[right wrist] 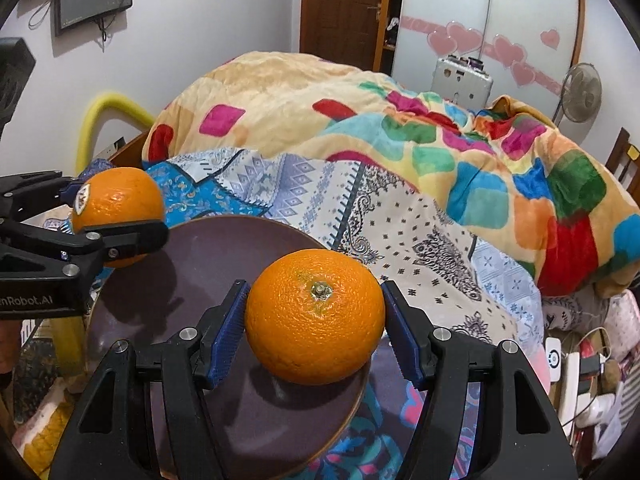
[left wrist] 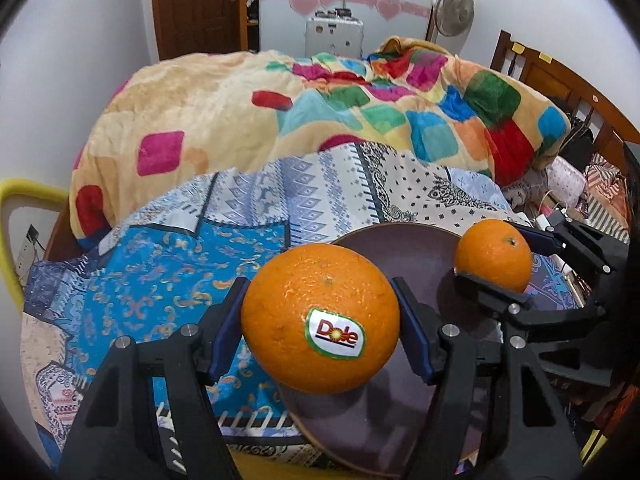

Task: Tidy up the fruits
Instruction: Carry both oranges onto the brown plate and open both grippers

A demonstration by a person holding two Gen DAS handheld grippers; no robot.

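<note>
My left gripper point(left wrist: 320, 316) is shut on an orange with a Dole sticker point(left wrist: 320, 318) and holds it above the left edge of a dark brown plate point(left wrist: 416, 248). My right gripper point(right wrist: 314, 318) is shut on a second orange point(right wrist: 315, 316), stem end up, above the right part of the same plate point(right wrist: 208, 256). Each gripper shows in the other's view: the right one with its orange point(left wrist: 494, 254) and the left one with the Dole orange point(right wrist: 118, 208). The plate lies on a patterned bedsheet.
A colourful blanket point(left wrist: 320, 104) is piled on the bed behind the plate. A blue patterned sheet point(left wrist: 168, 280) lies to the left. A wooden headboard point(left wrist: 560, 80) and clutter with cables point(right wrist: 580, 360) are at the right. A yellow tube point(right wrist: 104, 112) stands at the left.
</note>
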